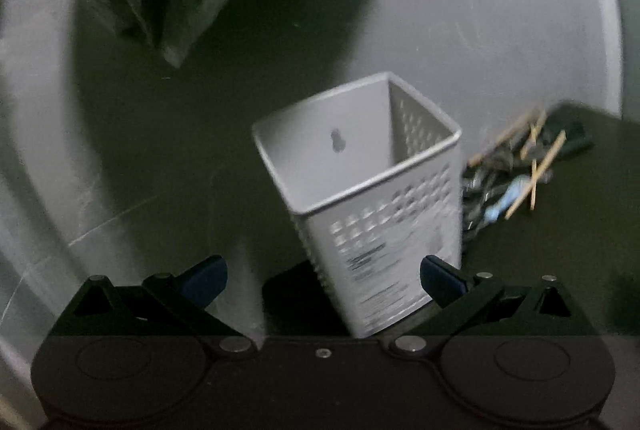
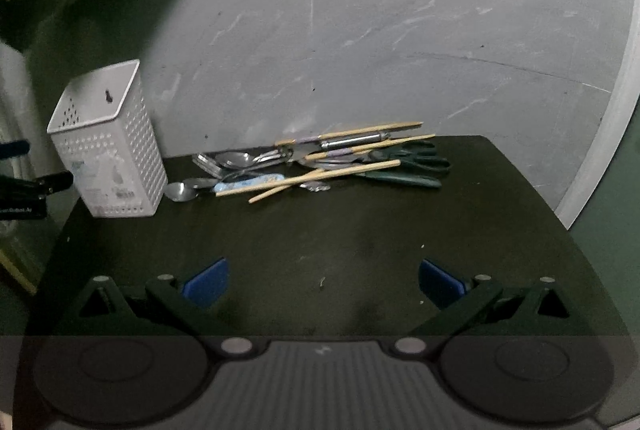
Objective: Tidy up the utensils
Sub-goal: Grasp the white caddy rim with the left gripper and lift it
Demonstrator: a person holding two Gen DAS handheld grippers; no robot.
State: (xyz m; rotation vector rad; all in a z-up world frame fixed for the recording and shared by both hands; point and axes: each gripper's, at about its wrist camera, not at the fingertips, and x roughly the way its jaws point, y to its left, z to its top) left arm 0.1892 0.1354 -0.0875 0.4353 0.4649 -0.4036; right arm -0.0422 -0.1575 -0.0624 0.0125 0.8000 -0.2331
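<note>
White holder (image 2: 106, 142), one, stands at table (image 2: 360, 250) left edge; I count four chopsticks (image 2: 328, 174) in the utensil pile (image 2: 304, 162) beside it. My left gripper (image 1: 324, 280) and right gripper (image 2: 323, 280) both gape, empty.

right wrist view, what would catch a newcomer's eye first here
The white perforated holder stands upright and looks empty at the left edge of the dark table. Beside it, along the wall, lies a heap of utensils: spoons, pale chopsticks and green-handled scissors. The right gripper hangs open over bare table, and the left gripper is open beside the holder.
</note>
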